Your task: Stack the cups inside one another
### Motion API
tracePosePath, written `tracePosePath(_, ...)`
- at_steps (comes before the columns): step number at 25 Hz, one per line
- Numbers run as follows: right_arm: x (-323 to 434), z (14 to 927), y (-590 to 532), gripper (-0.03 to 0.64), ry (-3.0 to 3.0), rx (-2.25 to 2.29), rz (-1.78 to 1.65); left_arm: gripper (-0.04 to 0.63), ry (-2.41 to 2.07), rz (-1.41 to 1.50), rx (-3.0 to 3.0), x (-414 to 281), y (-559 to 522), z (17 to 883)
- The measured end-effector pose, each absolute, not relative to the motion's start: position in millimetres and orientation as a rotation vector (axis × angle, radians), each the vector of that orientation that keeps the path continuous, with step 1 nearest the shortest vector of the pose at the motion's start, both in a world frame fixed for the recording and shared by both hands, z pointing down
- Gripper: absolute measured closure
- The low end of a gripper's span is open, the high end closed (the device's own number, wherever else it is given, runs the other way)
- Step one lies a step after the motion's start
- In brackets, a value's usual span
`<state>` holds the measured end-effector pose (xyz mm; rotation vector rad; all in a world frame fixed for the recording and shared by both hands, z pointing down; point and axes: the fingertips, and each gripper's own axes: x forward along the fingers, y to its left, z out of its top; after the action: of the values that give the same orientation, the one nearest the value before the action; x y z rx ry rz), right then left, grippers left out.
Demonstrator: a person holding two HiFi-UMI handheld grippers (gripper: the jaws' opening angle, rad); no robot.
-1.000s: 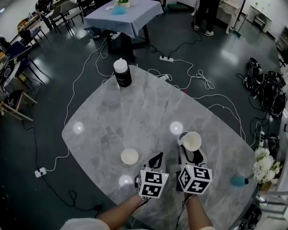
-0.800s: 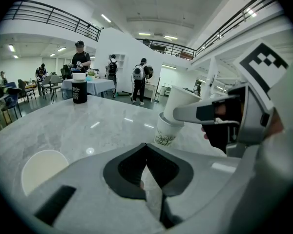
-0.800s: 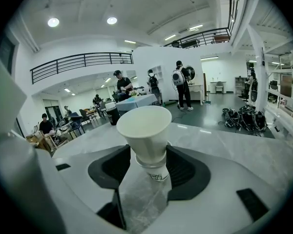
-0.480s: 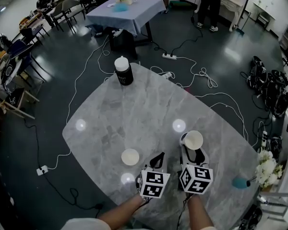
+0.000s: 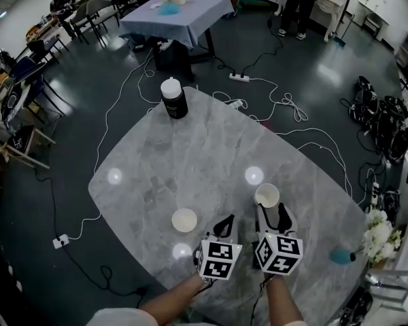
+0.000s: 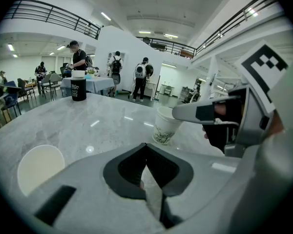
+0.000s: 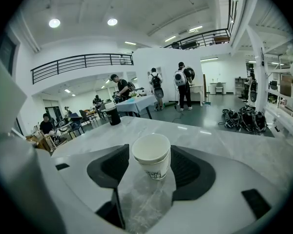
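Observation:
A white paper cup with a printed band (image 5: pixel 266 195) (image 7: pixel 152 156) stands upright on the grey marble table (image 5: pixel 190 155). It sits between the fingertips of my right gripper (image 5: pixel 271 210) (image 7: pixel 150 150), which is open, with the pads close to the cup's sides. Its rim looks doubled, like one cup nested in another. A second white cup (image 5: pixel 184 220) (image 6: pixel 40 166) stands alone to the left. My left gripper (image 5: pixel 224 225) (image 6: pixel 146 151) hovers between the two cups, shut with nothing in it. In the left gripper view the printed cup (image 6: pixel 165 126) rests on the table beside a right finger (image 6: pixel 201 112).
A black canister with a white lid (image 5: pixel 173 98) (image 6: pixel 78 86) stands at the table's far edge. White flowers (image 5: pixel 374 228) and a teal object (image 5: pixel 338 255) lie off the right edge. Cables and a power strip (image 5: pixel 239 78) cover the floor. People stand far behind.
The printed cup has gone from tilted and closer to the camera to upright, slightly farther forward at the right fingertips. The left gripper and the lone cup have stayed put.

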<state>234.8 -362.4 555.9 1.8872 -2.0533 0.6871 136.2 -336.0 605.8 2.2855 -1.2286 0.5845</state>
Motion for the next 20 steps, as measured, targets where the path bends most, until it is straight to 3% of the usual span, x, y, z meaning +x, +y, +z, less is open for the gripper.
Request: tracePosePath(20, 228.2, 527.0, -318.9, 0.419, -2.019, 1.966, 0.672, 0.600, -1.251, 0.549, 2.316, 107.7, -305.0, 572.8)
